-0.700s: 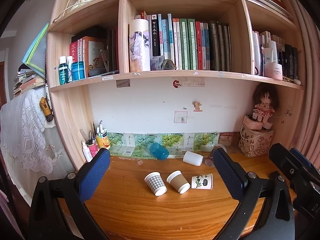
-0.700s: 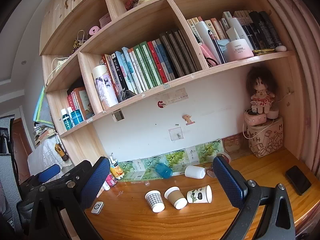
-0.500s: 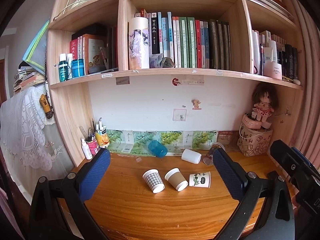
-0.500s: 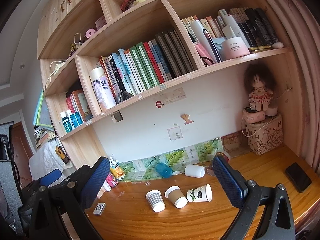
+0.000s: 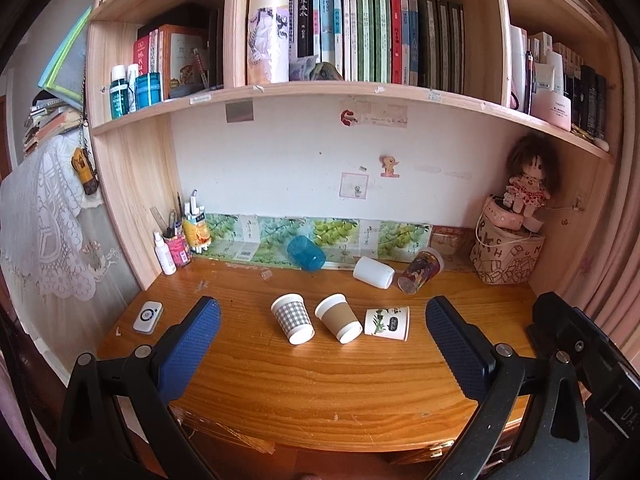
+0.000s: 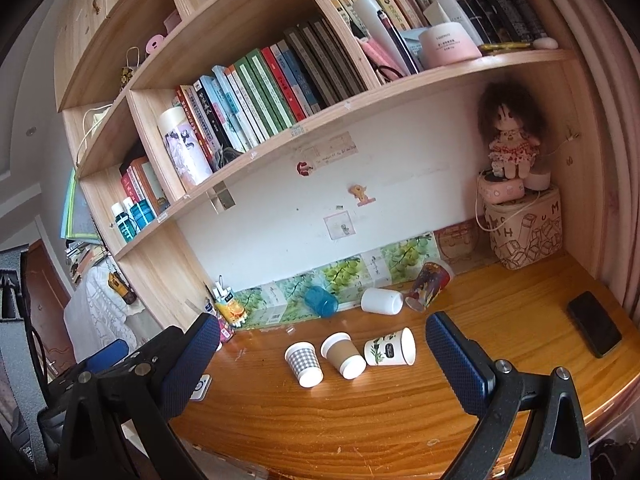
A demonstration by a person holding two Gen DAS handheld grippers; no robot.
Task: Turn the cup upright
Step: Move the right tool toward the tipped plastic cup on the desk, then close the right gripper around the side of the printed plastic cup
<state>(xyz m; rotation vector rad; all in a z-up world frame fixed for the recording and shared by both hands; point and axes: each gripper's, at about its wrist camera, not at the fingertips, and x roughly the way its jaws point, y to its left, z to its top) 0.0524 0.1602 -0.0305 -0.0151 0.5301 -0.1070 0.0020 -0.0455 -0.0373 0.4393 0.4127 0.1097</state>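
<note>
Three tapered paper cups lie on their sides mid-desk on glossy wood grain: checked cup (image 5: 292, 318), brown kraft cup (image 5: 338, 318), white leaf-print cup (image 5: 387, 323). Left gripper (image 5: 318, 350) and right gripper (image 6: 320, 364) gape wide, holding nothing, textured blue pads (image 5: 188, 350) near the desk's near edge.

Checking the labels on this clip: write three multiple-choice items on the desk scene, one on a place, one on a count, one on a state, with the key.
1. Where is the black phone?
A. right side of the desk
B. on a shelf
C. inside a cup

2. How many cups lie in the front row?
A. one
B. three
C. five

3. How is the left tool?
A. shut on a cup
B. open, holding nothing
C. out of view

Key: 1 A, it lies flat near the right edge. 2 B, checked cup, brown cup and leaf-print cup. 3 B, fingers wide apart above the desk.
</note>
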